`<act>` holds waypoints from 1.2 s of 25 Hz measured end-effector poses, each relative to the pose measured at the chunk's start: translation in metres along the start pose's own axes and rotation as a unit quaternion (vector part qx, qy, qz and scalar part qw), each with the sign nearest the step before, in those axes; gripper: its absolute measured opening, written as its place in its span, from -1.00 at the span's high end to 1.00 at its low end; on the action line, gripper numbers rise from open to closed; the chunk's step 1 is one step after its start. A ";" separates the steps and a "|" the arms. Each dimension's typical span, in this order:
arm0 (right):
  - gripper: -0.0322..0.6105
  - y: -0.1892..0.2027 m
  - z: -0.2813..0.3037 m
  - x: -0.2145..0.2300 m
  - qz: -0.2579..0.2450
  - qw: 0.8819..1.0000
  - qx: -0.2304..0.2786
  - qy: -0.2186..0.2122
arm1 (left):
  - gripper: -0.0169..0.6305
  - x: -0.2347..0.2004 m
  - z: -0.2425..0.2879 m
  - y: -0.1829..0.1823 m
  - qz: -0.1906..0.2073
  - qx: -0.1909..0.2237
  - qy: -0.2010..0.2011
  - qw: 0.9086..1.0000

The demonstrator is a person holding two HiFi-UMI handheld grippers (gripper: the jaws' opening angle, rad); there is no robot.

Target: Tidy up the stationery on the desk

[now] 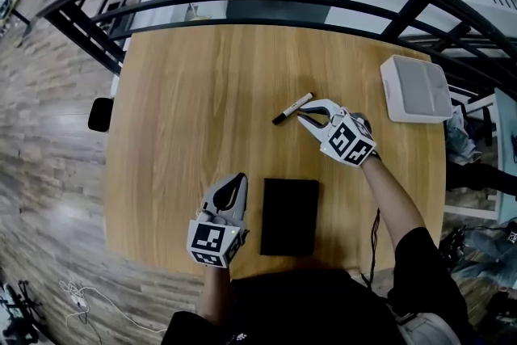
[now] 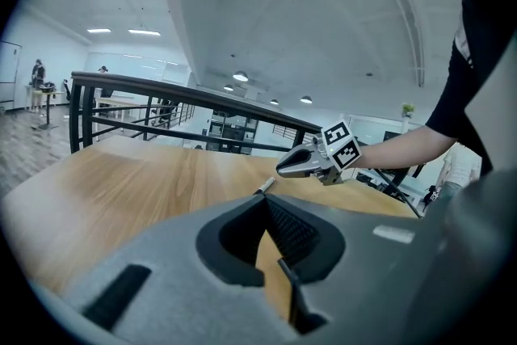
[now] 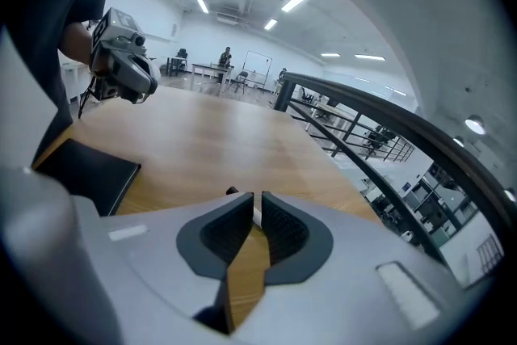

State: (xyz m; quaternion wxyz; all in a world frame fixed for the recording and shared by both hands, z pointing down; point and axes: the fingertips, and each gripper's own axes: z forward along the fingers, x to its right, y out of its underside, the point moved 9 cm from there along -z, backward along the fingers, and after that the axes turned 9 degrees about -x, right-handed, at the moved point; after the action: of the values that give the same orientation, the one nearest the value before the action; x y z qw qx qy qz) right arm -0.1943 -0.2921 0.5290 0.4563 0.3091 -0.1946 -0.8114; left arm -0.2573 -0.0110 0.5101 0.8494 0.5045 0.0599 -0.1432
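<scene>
Status, with 12 o'clock as the far edge of the desk (image 1: pixel 178 109):

- Your right gripper (image 1: pixel 305 114) is nosed down at the marker (image 1: pixel 292 108), which lies flat about 1 o'clock from desk centre, cap toward 8, tail toward 2. The tips are just beside the tail half.
- Right jaws: cracked to a narrow slit with nothing gripped. The right gripper view shows a sliver of white barrel in the gap at the tips and the black cap just past the left jaw. The pads aren't pressing on it. My read is that the slit is barely barrel-wide, so you'll likely want more opening before you close.
- Your left gripper (image 1: pixel 237 180) has its jaws fully together and holds nothing. It's parked at 9 o'clock of the black notebook (image 1: pixel 289 216), just beside it and not touching. It looks like it's waiting out of the right arm's path.
- The notebook lies flat at 6 o'clock, square to the near edge, and looks untouched.
- The white box (image 1: pixel 416 89) at 3 o'clock on the desk edge is the only obvious drop spot for the marker. That's my guess, and I can't tell whether it opens.

Risk: the marker is round and lies loose on bare wood. A glancing jaw will roll it, so straddle it across the barrel.
</scene>
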 end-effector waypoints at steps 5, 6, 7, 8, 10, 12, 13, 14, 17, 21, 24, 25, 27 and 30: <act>0.72 0.005 0.022 0.010 -0.022 0.999 -0.010 -0.025 | 0.95 -0.006 0.002 0.006 -0.011 -0.010 -0.009 1.000; 0.69 0.005 0.026 0.011 -0.032 0.999 -0.014 -0.032 | 0.95 -0.006 0.002 0.007 -0.013 -0.012 -0.011 1.000; 0.67 0.005 0.029 0.013 -0.041 0.998 -0.018 -0.040 | 0.95 -0.007 0.001 0.008 -0.015 -0.013 -0.013 1.000; 0.64 0.006 0.033 0.014 -0.052 0.997 -0.022 -0.049 | 0.95 -0.007 0.001 0.010 -0.018 -0.014 -0.015 1.000; 0.60 0.007 0.039 0.016 -0.070 0.995 -0.030 -0.069 | 0.95 -0.009 0.001 0.012 -0.025 -0.014 -0.019 0.999; 0.58 0.007 0.045 0.016 -0.080 0.992 -0.033 -0.087 | 0.95 -0.010 0.000 0.014 -0.031 -0.012 -0.023 0.999; 0.58 0.006 0.048 0.016 -0.083 0.992 -0.033 -0.093 | 0.95 -0.011 -0.001 0.014 -0.033 -0.011 -0.025 0.999; 0.57 0.006 0.051 0.016 -0.088 0.991 -0.034 -0.098 | 0.95 -0.012 -0.001 0.015 -0.034 -0.010 -0.026 0.999; 0.49 0.006 0.058 0.017 -0.127 0.985 -0.052 -0.109 | 0.95 -0.013 -0.002 0.017 -0.036 -0.011 -0.027 0.999; 0.45 0.005 0.068 0.018 -0.165 0.974 -0.071 -0.136 | 0.95 -0.014 -0.004 0.020 -0.042 -0.016 -0.032 0.998; 0.45 0.006 0.074 0.019 -0.157 0.973 -0.071 -0.153 | 0.95 -0.014 -0.005 0.021 -0.045 -0.016 -0.034 0.998; 0.45 0.007 0.076 0.019 -0.156 0.972 -0.072 -0.158 | 0.95 -0.014 -0.005 0.021 -0.046 -0.015 -0.035 0.998; 0.47 0.009 0.078 0.020 -0.147 0.972 -0.072 -0.171 | 0.95 -0.015 -0.005 0.021 -0.048 -0.016 -0.035 0.998; 0.51 0.009 0.078 0.020 -0.146 0.968 -0.082 -0.185 | 0.95 -0.015 -0.004 0.023 -0.049 -0.017 -0.034 0.998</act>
State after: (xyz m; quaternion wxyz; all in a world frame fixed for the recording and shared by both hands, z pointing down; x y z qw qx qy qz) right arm -0.2497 -0.3115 0.5852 0.3128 0.1401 -0.1616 -0.9254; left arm -0.2651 0.0052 0.5310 0.8512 0.4813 0.0580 -0.2012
